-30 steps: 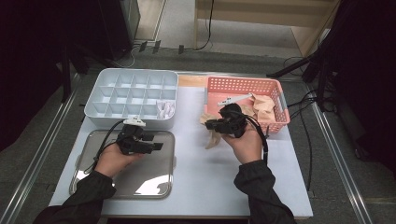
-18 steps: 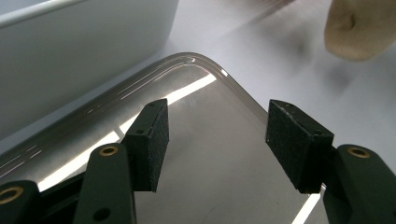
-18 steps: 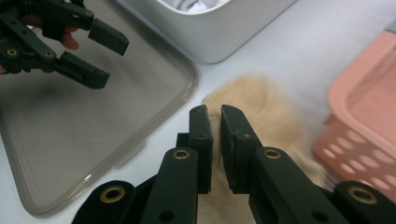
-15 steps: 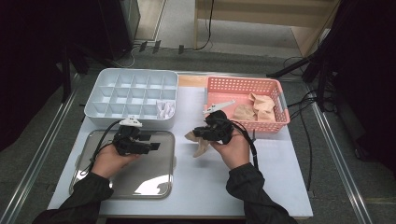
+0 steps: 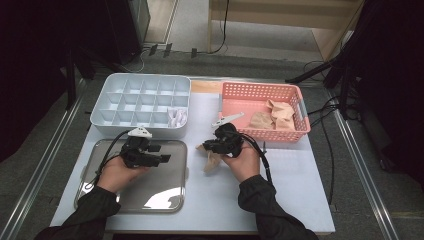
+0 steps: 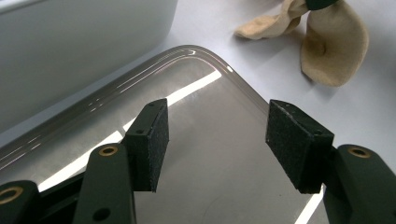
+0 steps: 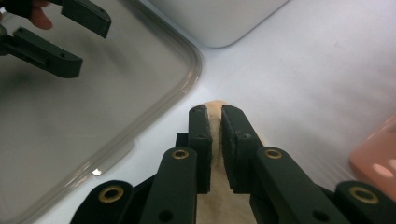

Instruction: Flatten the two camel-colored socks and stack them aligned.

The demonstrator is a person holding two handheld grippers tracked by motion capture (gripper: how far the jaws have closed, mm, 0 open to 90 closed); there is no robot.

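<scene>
Work in hand: a beige sock (image 5: 211, 159) is being carried from the pink basket (image 5: 300, 131) toward the steel tray (image 5: 155, 200).
Right hand-held gripper (image 5: 206, 147): jaws pressed together on a fold of the sock; the right gripper view shows the beige cloth (image 7: 215, 135) pinched between its pads.
Sock: it hangs below and behind the right hand-held gripper's tips, its loose end draping onto the white surface (image 5: 290, 190), just short of the tray's near corner.
Left hand-held gripper (image 5: 164, 159): jaws apart with nothing between them, poised over the tray; the sock (image 6: 327, 51) lies ahead of it and to its right, past the tray rim (image 6: 205, 53).
Risk, slip: the grip takes only a thin fold, so a quick swing could likely pull the cloth free and drop it short of the tray.
Risk, drag: the trailing end may catch on the tray rim and bunch up or tug out of the jaws.
Risk, handover: if the left closes on the sock before it is well between its pads, it may nip only an edge.
Beyond the left hand-held gripper: a white divided box (image 5: 142, 102), with one white bundle (image 5: 177, 117) in its cell nearest the right hand-held gripper.
Basket: more beige socks (image 5: 272, 115) lie in it.
Surface: white, with metal rails along both sides.
Room: grey floor, cables, a wooden cabinet at the far side, dark gear to either side.
</scene>
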